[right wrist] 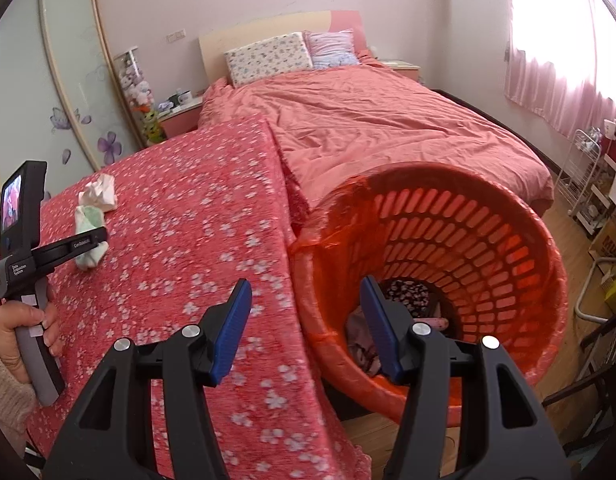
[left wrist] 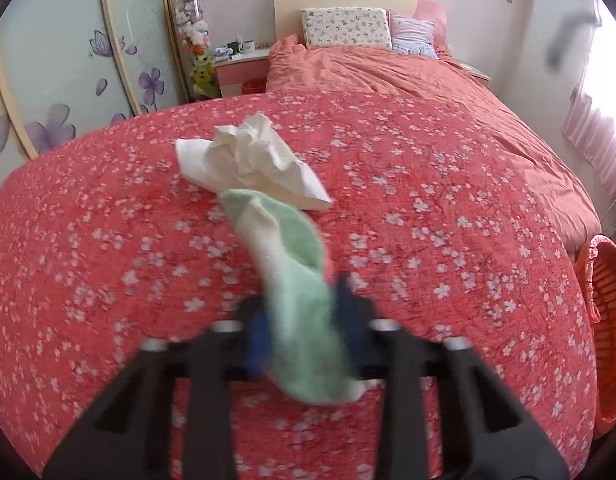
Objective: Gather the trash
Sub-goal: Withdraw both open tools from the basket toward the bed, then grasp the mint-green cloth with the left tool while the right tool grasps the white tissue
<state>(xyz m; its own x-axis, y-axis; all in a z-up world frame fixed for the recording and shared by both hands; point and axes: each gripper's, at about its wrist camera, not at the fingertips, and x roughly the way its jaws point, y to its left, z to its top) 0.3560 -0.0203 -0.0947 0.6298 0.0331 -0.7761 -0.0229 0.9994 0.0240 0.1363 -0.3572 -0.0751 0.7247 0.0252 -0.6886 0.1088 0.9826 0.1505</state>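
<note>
Left gripper (left wrist: 298,312) clamped on my green-and-white cloth (left wrist: 296,280); right gripper (right wrist: 306,328), jaws apart, hovers at the orange basket (right wrist: 507,280) rim.

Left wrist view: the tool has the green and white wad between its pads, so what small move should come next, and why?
Probably lift the green and white wad clear of the flowered cover and start carrying it toward the orange basket. The left tool is shut on it, the basket stands open beside the bed, and the white crumpled tissue remains.
</note>
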